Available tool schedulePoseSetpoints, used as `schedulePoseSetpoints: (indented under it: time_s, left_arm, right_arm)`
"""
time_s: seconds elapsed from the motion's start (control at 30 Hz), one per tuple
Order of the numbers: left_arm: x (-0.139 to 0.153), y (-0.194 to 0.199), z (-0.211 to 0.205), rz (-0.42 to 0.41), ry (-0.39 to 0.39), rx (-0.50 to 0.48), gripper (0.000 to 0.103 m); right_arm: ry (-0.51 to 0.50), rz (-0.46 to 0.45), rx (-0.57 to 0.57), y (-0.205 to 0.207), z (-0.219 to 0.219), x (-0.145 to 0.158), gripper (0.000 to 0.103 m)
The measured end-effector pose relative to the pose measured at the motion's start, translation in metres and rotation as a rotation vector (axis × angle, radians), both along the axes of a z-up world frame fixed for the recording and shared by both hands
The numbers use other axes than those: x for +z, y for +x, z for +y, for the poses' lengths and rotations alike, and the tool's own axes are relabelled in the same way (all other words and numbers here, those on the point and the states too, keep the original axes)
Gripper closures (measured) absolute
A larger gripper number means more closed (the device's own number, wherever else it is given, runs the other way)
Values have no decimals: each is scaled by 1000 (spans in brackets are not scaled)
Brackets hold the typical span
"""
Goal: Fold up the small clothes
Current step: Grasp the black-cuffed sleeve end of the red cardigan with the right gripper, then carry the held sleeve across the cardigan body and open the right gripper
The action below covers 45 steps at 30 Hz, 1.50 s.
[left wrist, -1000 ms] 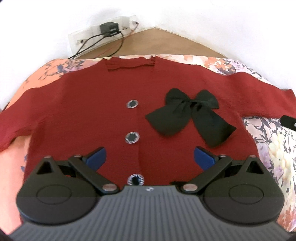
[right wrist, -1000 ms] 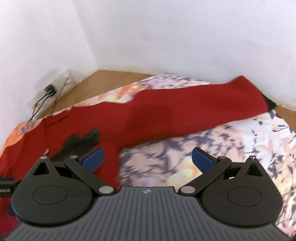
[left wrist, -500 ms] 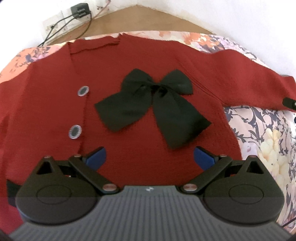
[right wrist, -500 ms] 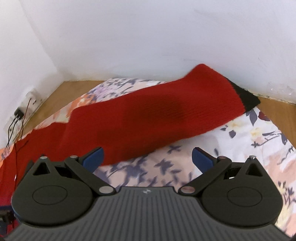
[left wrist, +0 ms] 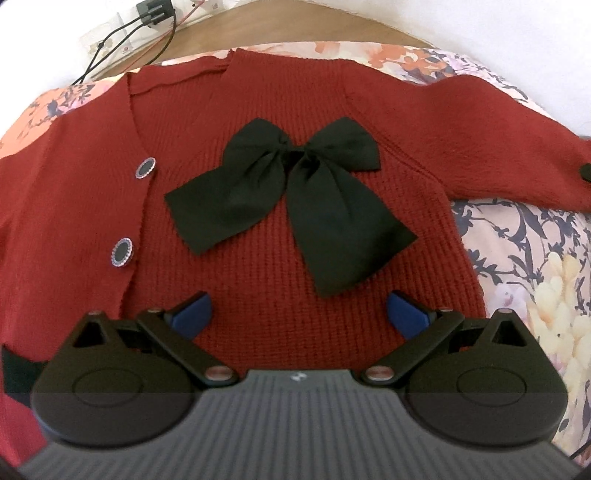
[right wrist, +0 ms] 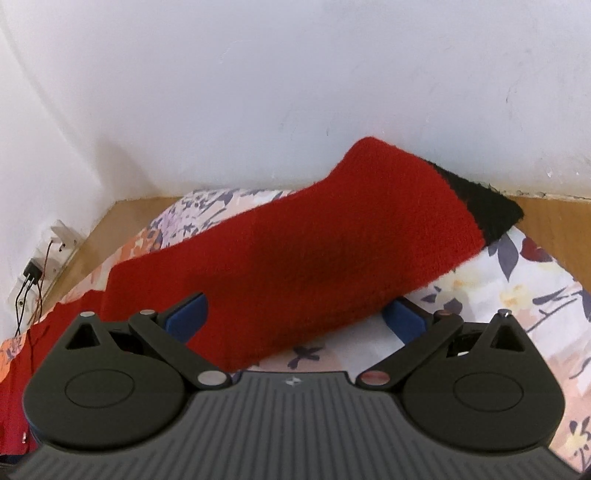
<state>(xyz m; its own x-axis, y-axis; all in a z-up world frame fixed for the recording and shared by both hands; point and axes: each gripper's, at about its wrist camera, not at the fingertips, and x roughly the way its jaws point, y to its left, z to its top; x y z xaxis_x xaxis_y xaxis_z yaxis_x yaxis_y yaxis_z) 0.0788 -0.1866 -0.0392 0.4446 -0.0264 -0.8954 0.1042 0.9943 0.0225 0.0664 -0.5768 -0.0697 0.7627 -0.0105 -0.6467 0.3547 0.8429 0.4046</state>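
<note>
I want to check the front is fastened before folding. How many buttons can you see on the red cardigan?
2. The upper button and the lower button both sit on the placket of the red cardigan, left of the black bow. The left gripper may hide more below.

A floral sheet [left wrist: 535, 266] is seen spread across the bed, patterned with dark sprigs, pale blossoms and orange patches. Directly on it, a red knitted cardigan [left wrist: 280, 280] is laid out flat, front up, its sleeves stretched out to either side. One sleeve [right wrist: 295, 258] is seen running across the sheet towards the wall, its black cuff [right wrist: 487, 210] reaching the bed's edge. A wooden floor [left wrist: 295, 33] is glimpsed beyond the bed, along the white wall.
</note>
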Motion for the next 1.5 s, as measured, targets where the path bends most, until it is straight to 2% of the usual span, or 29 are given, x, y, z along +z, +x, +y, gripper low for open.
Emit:
schedulePoseSetpoints:
  time_s: [0.1, 0.23, 0.3, 0.37, 0.4, 0.47, 0.57, 0.6, 0.77, 1.17, 1.5]
  left_arm:
    - [-1, -1, -1, -6, 3, 6, 0]
    - [-2, -3, -1, -19, 2, -1, 0]
    - [-3, -3, -1, -26, 3, -3, 0]
    - [-3, -4, -1, -33, 4, -5, 0]
    - [-3, -4, -1, -35, 3, -6, 0]
    - [-3, -5, -1, -39, 1, -5, 0]
    - [-3, -5, -1, -41, -2, -2, 0]
    - [-3, -5, -1, -40, -1, -3, 0]
    - [-3, -4, 0, -36, -4, -17, 0]
    - [10, -6, 19, -9, -50, -47, 0]
    - [37, -9, 73, -91, -35, -6, 0]
  right_arm:
    - [-25, 3, 7, 3, 4, -1, 0]
    - [69, -68, -33, 0, -11, -4, 0]
    - [100, -100, -58, -1, -20, -6, 8]
    - [89, -109, -83, -1, -25, -7, 31]
    - [80, -111, -94, -1, -27, -8, 36]
    - [72, -112, -108, -2, -31, -10, 60]
    - [81, -126, -129, -7, -38, -13, 85]
    - [98, -134, -133, -9, -40, -14, 88]
    - [102, -231, -110, -22, -35, -1, 92]
    - [135, -387, -22, -45, 8, 65, 92]
    - [140, -438, 76, -44, 72, 104, 92]
